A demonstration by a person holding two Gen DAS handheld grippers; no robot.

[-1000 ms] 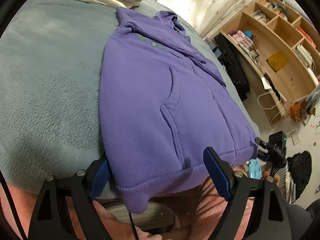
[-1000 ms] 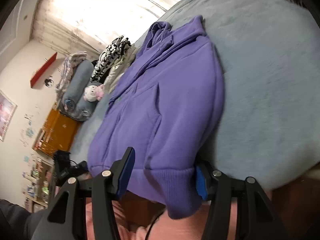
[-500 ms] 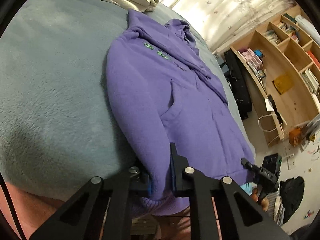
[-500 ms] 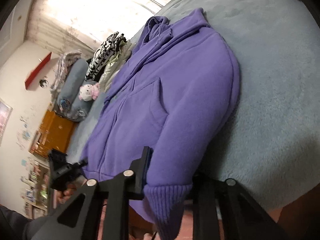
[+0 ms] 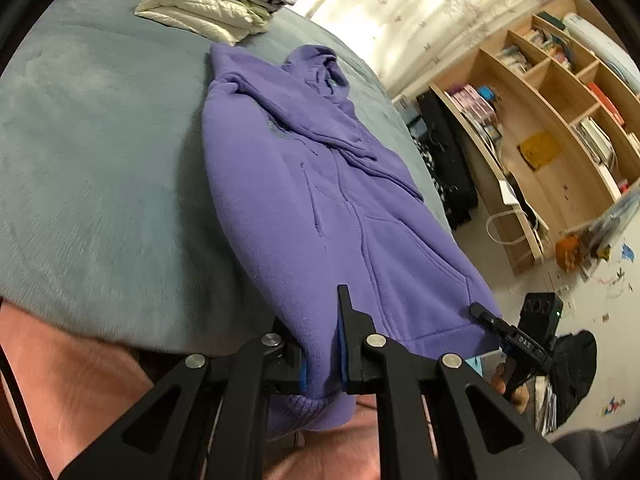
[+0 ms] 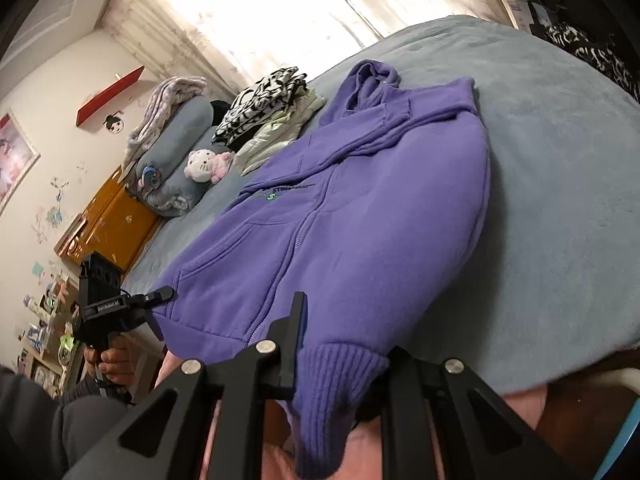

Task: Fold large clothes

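A purple zip hoodie (image 5: 320, 184) lies face up on the grey-blue bed (image 5: 100, 140), hood at the far end. My left gripper (image 5: 320, 340) is shut on one corner of the hoodie's ribbed hem, which is raised off the bed edge. In the right wrist view the hoodie (image 6: 360, 208) fills the middle. My right gripper (image 6: 344, 344) has its jaws closing on the other hem corner, and the ribbed fabric hangs down between them. Each gripper shows in the other's view: the right gripper (image 5: 516, 344) at the hem's far corner, the left gripper (image 6: 116, 304) in a person's hand.
A stack of folded clothes (image 5: 216, 4) sits at the head of the bed, beside a plush toy (image 6: 204, 164) and rolled bedding (image 6: 176, 148). A wooden bookshelf (image 5: 560, 128) and a black bag (image 5: 448, 160) stand off the bed's side. An orange cabinet (image 6: 112, 220) stands opposite.
Both grippers went from open around the hem to closed on it. Both then rose, lifting the hem corners off the bed edge.
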